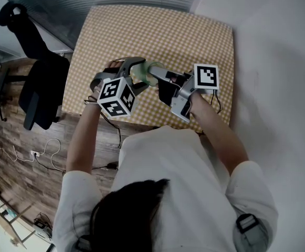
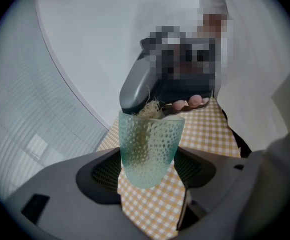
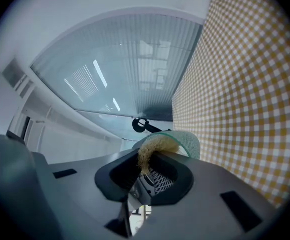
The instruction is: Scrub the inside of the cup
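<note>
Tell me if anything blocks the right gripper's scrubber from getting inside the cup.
Nothing visible does. The scrubber, clamped in the right gripper, sits at the open mouth of the cup, fibres over its rim. The left gripper holds the cup.

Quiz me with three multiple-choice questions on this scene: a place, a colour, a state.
1. Where is the scrubber?
A. in a sink
B. at the mouth of the cup
C. in a drawer
2. What colour is the tablecloth?
A. yellow-and-white check
B. plain blue
C. red stripes
3. What are the left tongs doing?
A. hanging open, empty
B. gripping the cup
C. staying out of sight
Answers:
1. B: its fibres poke from the cup's rim, held by the right tongs.
2. A: the checks show in every view.
3. B: both pads press the cup's sides.
</note>
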### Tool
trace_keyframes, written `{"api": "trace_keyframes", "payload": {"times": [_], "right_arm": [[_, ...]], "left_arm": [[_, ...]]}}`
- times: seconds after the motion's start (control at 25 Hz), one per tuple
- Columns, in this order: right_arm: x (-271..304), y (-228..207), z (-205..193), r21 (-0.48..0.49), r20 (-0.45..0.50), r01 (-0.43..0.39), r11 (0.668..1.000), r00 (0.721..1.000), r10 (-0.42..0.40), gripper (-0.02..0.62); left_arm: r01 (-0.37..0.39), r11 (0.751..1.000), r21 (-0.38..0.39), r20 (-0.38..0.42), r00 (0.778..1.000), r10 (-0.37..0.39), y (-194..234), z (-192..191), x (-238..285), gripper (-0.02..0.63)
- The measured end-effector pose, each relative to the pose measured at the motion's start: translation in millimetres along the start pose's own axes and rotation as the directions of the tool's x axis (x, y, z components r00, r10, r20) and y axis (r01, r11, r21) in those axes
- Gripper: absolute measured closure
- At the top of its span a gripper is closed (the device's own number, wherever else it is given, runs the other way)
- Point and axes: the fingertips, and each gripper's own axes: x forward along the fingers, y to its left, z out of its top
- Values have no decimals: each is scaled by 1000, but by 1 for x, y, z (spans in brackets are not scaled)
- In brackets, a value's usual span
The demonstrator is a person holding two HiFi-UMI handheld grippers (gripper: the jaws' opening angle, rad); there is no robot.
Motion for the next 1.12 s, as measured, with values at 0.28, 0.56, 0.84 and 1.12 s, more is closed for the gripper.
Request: {"api": "trace_keyframes", "payload": {"times": [0.28,0.56,0.84,1.12], "right_arm": [[-7,-1,7,111,113,-1,994,994,-11,537],[-14,-4,18,225,235,-8,974,971,-46,537],[-26,-10,20,327,350,-22,945,931,-100,537],[-38,-14,24,430,482,-81,899,863,-152,537]], "left_arm": [[-49,998,-30,37,998,50,2,5,0,272],[-76,995,-60,66,995,80,5,10,4,273],[-72,996,-57,93,993,77,1,16,8,273],[-112,990,-85,117,986,122,0,20,11,272]]}}
